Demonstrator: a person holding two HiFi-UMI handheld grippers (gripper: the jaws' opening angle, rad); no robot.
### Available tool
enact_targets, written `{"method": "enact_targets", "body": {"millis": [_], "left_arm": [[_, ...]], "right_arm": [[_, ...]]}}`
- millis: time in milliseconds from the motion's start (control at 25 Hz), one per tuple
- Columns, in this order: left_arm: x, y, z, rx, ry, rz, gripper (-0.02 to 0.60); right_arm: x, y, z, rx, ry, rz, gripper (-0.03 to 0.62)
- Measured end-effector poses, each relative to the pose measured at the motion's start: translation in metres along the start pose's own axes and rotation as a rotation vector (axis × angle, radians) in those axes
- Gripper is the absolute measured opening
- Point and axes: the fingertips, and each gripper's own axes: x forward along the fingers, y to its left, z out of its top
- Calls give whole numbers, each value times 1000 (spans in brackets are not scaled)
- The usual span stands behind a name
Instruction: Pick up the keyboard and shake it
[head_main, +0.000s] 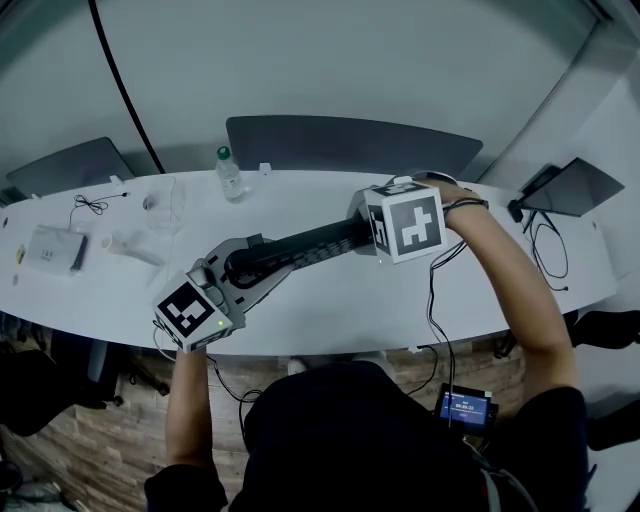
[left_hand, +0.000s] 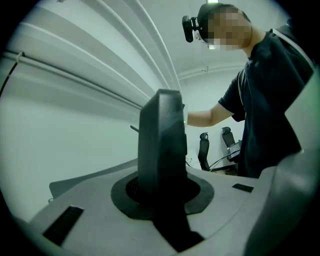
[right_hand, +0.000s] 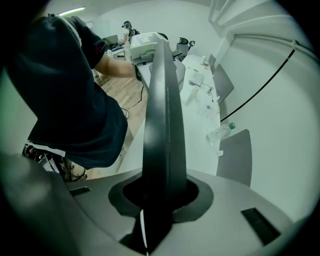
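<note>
Dark-clothed shoulders fill the bottom of the head view, with both bare forearms reaching up toward a curved white counter (head_main: 330, 300). At centre frame a long, flat, black plastic keyboard (head_main: 300, 248) runs on a slant from lower left to upper right, one end in each tool. It appears raised off the counter, though the far end's clearance cannot be judged. The left tool (head_main: 238, 268), at lower left, is clamped on the keyboard's near end; its own view shows the board edge-on, seated deep between the closed jaws. The right tool (head_main: 365, 232), right of centre and pointing steeply down, grips the other end the same way. A clear plastic water bottle with a green cap (head_main: 229, 174) stands well apart at upper left. The keyboard looks stiff and fairly light, but its smooth casing could slip during shaking. Holding the bare end borders rather than the keys, as now, seems the safest grip.
</note>
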Motion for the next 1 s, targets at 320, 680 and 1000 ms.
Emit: {"method": "enact_targets", "body": {"millis": [320,680,1000], "left_arm": [[0,11,-8,-38,-6,-9,95],[2,25,-15,-58,4,48,151],[6,42,-7,-14,-50,102,206]], "right_arm": [[3,-11,-1,6,31,-4,83],[9,-15,-6,34,25,-21,80],[6,-30,-13,51,5,-64,81]]}}
